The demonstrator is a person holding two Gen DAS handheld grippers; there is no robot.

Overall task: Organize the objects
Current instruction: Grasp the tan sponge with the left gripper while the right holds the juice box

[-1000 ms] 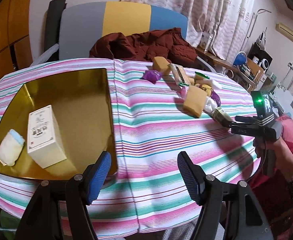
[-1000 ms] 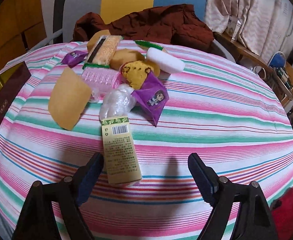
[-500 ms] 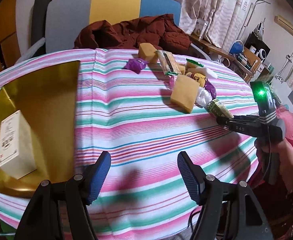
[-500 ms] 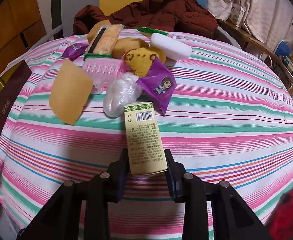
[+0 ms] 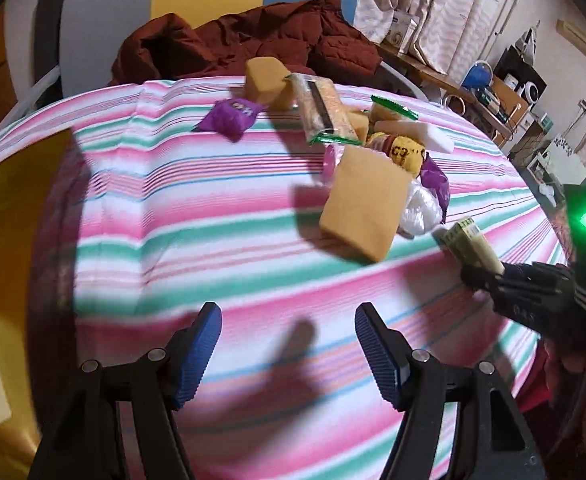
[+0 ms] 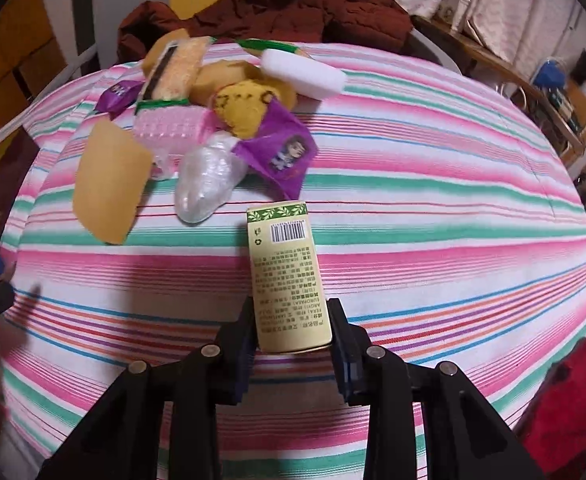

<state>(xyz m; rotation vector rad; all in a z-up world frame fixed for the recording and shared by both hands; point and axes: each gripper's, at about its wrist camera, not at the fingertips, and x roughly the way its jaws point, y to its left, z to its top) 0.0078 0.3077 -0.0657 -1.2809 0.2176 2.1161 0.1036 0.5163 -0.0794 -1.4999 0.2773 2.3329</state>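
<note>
Green box (image 6: pixel 287 276): stiff card, probably light, smooth-sided; right tool (image 6: pixel 291 330) was clamped across its near end. Left tool (image 5: pixel 287 350) stood apart, empty.

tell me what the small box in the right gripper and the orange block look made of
Small box: likely thin printed cardboard, slightly glossy, with crisp folded edges and a barcode. Orange block: probably sponge or foam, matte and soft-edged, though blur hides its texture.

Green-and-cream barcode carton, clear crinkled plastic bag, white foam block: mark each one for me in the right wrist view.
Green-and-cream barcode carton (image 6: pixel 287 276): right wrist view, on its printed top face.
Clear crinkled plastic bag (image 6: pixel 207 178): right wrist view, middle of the bundle.
White foam block (image 6: pixel 303 74): right wrist view, on its long top face.
</note>
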